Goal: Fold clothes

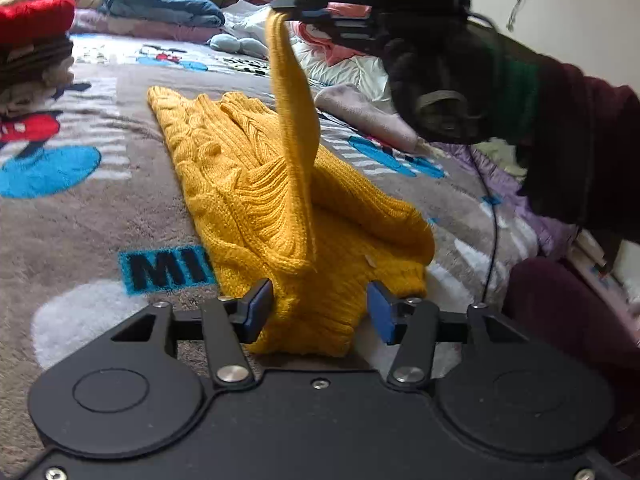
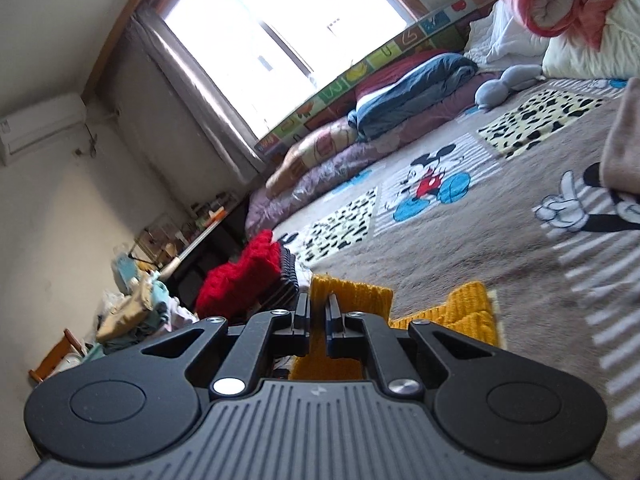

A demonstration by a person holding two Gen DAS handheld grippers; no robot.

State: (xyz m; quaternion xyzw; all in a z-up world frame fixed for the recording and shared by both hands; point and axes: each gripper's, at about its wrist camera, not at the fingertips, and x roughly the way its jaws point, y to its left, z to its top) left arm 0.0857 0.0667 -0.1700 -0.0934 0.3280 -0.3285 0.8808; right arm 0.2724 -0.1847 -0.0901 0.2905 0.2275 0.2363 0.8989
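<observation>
On the cartoon-print blanket (image 1: 80, 216), a mustard cable-knit sweater (image 1: 248, 184) lies half folded. The right gripper (image 2: 318, 316), clamped on its sleeve (image 1: 292, 120), should lay it flat across the body; the left gripper (image 1: 320, 308) straddles the near hem, pads unclenched. The knit is thick, ribbed and bulky.

Open blanket (image 1: 80, 240) left of sweater (image 1: 248, 184)

sweater (image 1: 256, 184): mustard cable-knit wool, ribbed, matt
blanket (image 1: 80, 240): plush fleece, fuzzy, printed
left hand-held gripper (image 1: 320, 304): matt black plastic, shiny metal rivets, blue rubbery pads (image 1: 382, 312)
folded stack top (image 1: 36, 20): chunky red knit
</observation>
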